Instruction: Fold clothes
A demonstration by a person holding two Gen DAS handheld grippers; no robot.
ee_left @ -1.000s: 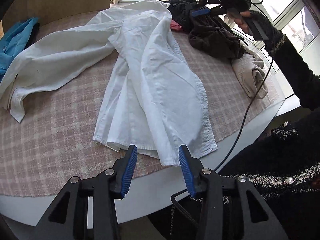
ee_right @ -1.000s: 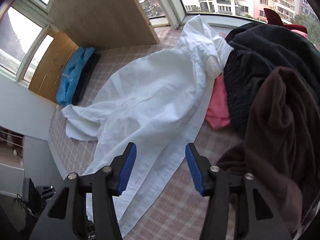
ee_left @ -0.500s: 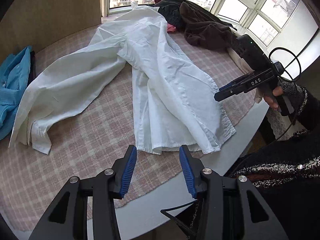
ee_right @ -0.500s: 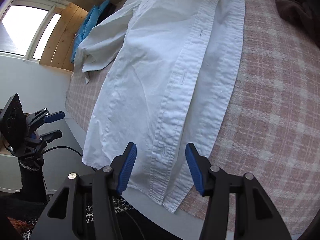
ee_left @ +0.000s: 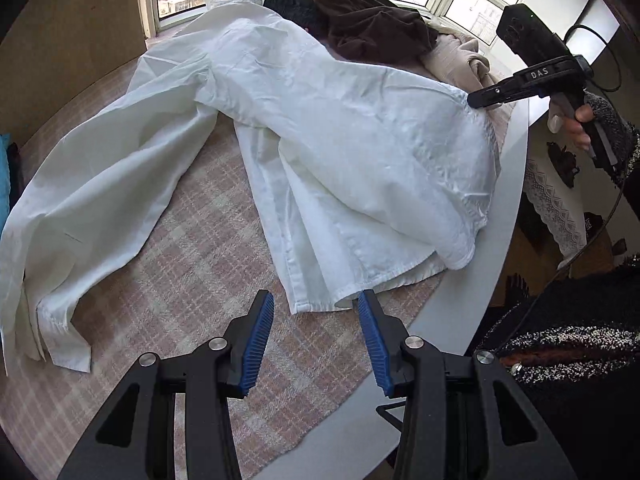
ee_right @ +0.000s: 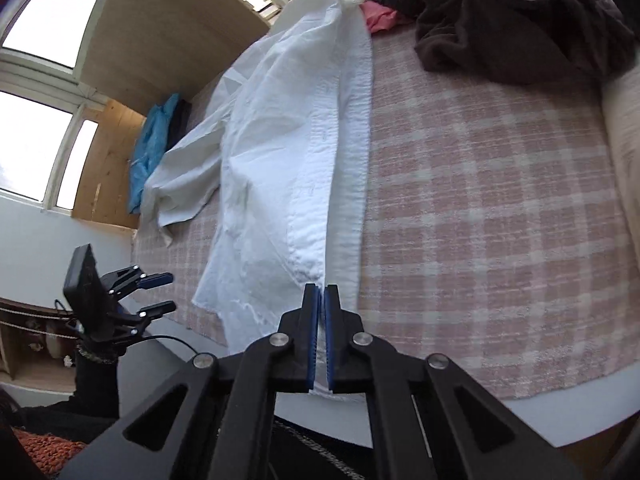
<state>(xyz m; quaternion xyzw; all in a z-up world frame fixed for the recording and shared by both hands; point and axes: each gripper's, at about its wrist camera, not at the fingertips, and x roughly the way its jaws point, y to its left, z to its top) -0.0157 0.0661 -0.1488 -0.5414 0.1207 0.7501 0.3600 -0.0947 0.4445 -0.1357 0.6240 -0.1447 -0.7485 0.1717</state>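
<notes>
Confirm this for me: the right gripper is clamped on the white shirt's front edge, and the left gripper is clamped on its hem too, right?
Not quite. The left gripper is open, its jaws apart just short of the white shirt hem, as the left wrist view shows. The right gripper is indeed shut on the shirt's front edge.

Only readable text you've got: "DAS" in white letters on the black body of your right gripper [ee_left: 478, 101], far right in the left wrist view. Nothing legible in the right wrist view.

Opposed close wrist views (shared white shirt [ee_left: 328, 152])
</notes>
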